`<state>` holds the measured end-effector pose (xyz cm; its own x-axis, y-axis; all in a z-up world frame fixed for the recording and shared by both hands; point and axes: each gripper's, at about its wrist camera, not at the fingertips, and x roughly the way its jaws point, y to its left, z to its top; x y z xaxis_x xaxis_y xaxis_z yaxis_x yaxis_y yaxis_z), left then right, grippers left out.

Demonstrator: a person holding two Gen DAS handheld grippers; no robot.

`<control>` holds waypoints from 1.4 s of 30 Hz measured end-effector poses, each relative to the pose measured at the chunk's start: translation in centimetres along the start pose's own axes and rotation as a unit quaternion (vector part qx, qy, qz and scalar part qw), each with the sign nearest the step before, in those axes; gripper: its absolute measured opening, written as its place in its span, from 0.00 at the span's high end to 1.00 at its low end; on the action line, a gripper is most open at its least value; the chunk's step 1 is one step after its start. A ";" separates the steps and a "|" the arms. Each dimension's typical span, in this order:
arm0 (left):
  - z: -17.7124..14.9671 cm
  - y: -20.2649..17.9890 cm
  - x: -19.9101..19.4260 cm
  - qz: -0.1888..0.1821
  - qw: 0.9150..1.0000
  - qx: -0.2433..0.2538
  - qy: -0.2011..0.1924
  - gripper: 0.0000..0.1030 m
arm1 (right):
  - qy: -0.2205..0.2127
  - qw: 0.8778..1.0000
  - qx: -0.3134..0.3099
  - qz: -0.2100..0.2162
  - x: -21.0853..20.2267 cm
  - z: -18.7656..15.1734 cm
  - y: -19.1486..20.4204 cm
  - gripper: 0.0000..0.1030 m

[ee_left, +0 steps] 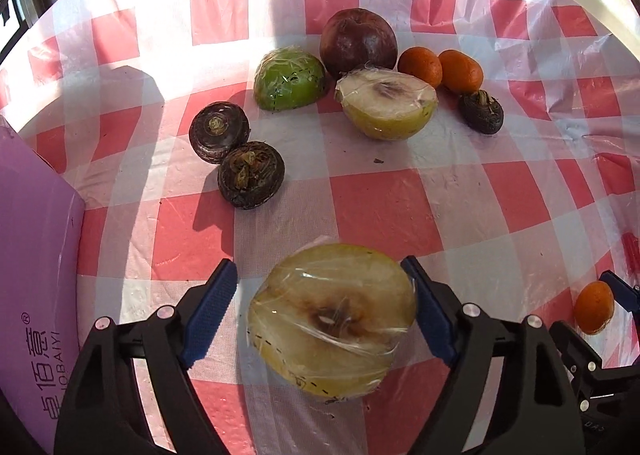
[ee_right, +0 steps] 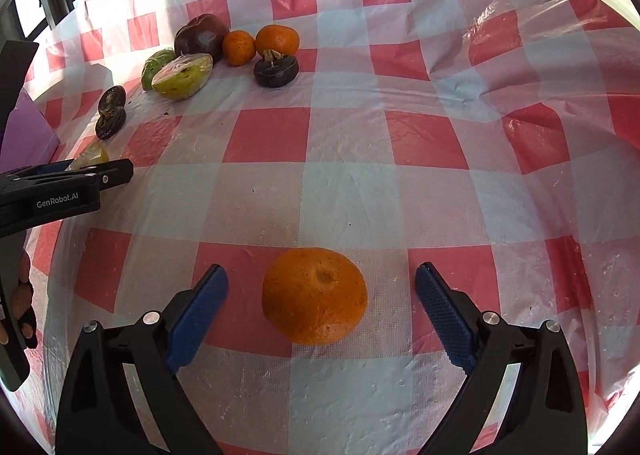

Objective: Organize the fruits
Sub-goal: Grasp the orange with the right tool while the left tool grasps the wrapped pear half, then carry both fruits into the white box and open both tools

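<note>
Fruits (ee_left: 362, 41) are mostly sitting grouped at the far side, while the left gripper (ee_left: 320, 307) and right gripper (ee_right: 320, 305), both released, are straddling a wrapped apple half (ee_left: 332, 321) and an orange (ee_right: 315, 295).

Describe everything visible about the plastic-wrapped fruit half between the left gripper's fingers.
The wrapped fruit half is yellow-green, sealed in clear cling film with wrinkles and a dashed black line near its lower edge. Its cut face points up, pale and browned around a dark core. It rests on the checked tablecloth, between the left gripper's blue pads; the right pad looks to touch it, the left stands clear.
</note>
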<state>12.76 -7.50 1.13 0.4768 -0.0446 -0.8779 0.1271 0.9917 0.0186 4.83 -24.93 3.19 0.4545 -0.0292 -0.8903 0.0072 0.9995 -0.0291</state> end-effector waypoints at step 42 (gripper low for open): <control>-9.1 21.8 -24.2 -0.102 0.983 -0.026 -0.153 0.38 | -0.109 0.978 -0.014 0.176 -16.9 2.9 25.9 0.60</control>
<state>-3.92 16.28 18.45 0.6868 -0.2692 -0.6752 0.2057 0.9629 -0.1747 -0.04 1.52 18.77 0.6029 0.3215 -0.7301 -0.2070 0.9469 0.2460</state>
